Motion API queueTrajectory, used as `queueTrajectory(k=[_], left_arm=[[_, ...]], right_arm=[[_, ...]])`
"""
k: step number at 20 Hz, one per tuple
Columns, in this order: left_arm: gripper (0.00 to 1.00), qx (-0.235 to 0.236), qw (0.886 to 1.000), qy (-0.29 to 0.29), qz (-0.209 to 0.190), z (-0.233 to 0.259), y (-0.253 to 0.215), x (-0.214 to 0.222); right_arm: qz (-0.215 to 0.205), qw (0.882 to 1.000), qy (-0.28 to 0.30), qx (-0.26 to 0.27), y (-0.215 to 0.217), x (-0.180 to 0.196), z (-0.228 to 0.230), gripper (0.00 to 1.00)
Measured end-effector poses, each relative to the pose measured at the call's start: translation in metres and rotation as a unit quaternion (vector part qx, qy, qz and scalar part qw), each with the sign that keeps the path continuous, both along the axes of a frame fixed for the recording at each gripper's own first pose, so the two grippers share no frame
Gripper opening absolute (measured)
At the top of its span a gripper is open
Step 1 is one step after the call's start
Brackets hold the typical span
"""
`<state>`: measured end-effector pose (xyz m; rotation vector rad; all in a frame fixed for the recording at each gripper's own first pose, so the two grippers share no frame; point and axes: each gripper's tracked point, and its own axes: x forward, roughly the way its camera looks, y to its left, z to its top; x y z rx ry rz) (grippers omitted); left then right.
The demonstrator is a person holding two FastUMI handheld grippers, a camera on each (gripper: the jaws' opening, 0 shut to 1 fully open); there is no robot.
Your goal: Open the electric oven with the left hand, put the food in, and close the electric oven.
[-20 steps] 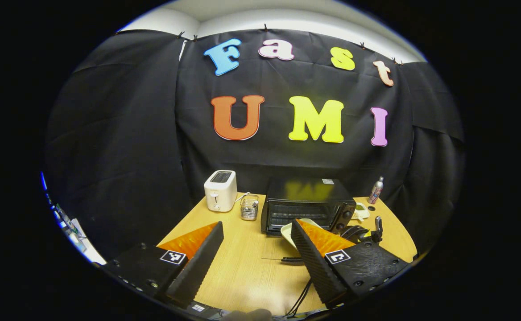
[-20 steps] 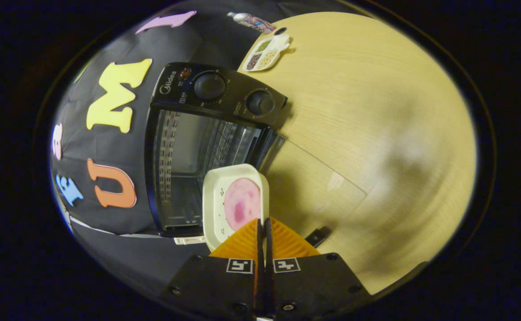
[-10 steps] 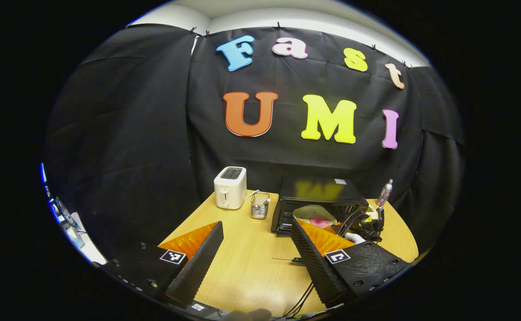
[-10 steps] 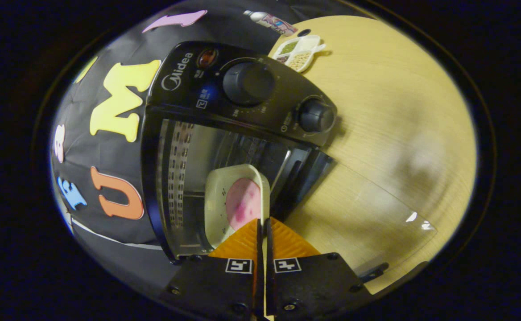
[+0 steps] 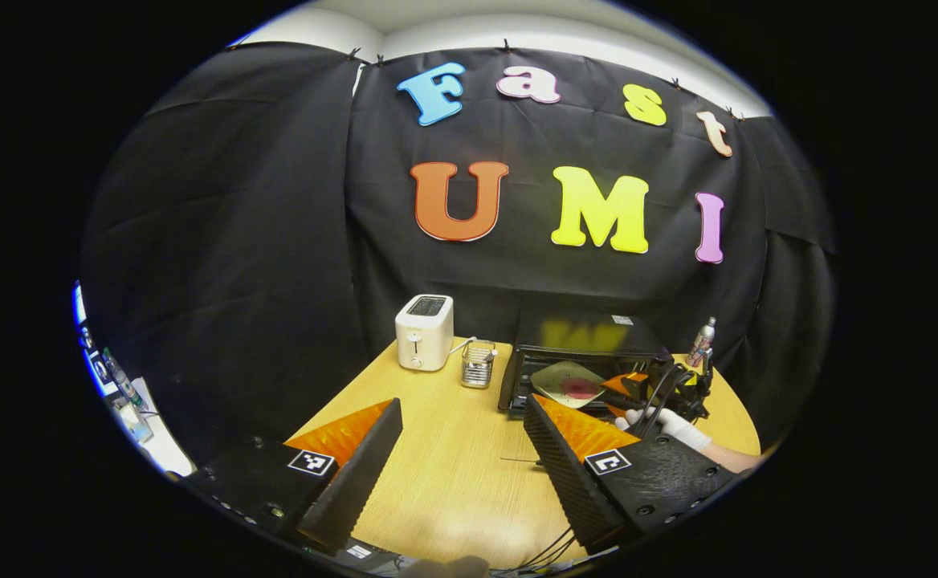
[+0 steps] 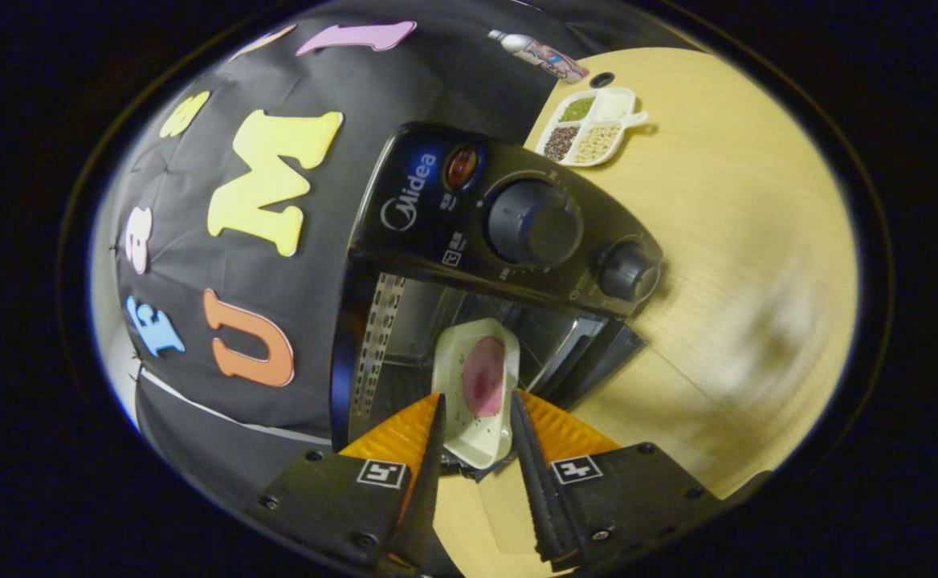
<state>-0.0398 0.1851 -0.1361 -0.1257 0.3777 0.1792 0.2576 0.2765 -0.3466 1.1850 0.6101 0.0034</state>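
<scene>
Sitting in the mouth of the electric oven (image 6: 509,241), the white dish (image 6: 475,393) with its pink slice of food (image 6: 483,376) lies straight ahead of the right gripper (image 6: 473,457), its near edge reaching back between the two orange fingers (image 6: 395,433). The jaws stand apart on either side of that edge, with a gap showing on both sides, so they have no hold on the dish. The dish's long axis runs away from the jaws into the cavity, in line with the fingers (whether its far end rests flat on the rack is hard to tell from here). The glass door is down, lying open toward the gripper.

In the left gripper view the left gripper (image 5: 461,449) hangs well back from the oven (image 5: 589,353), over the near part of the surface (image 5: 453,482); its jaws are wide open and hold nothing. The right gripper (image 5: 638,389) and the gloved hand (image 5: 666,424) that carries it sit at the oven's front, so the right side is much the nearer to the dish and door. My judgement is that the food is in, and what is left is to clear the right gripper and lift the door shut.

The surface is pale wood. A white toaster (image 5: 425,343) and a small wire holder (image 5: 478,364) stand to one side of the oven, a sectioned tray of grains (image 6: 591,138) and a bottle (image 6: 535,50) to the other, all well apart from the door's swing. The room in front of the oven looks free.
</scene>
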Motion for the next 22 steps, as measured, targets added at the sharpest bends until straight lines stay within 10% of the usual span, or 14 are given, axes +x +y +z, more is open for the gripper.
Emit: queueTrajectory(k=[5, 9, 22], left_arm=[[0.98, 0.002, 1.0, -0.012, -0.016, -0.003, -0.019, 0.007], [0.97, -0.01, 0.999, -0.015, -0.035, -0.013, -0.04, 0.011], [0.98, 0.002, 0.992, 0.012, -0.125, -0.094, -0.115, 0.026]], right_arm=[[0.067, 0.993, -0.04, -0.094, -0.026, -0.042, 0.032, 0.51], [0.11, 0.969, -0.086, -0.206, -0.059, -0.079, 0.069, 0.92], [0.098, 0.853, -0.135, -0.495, -0.186, -0.196, 0.141, 0.95]])
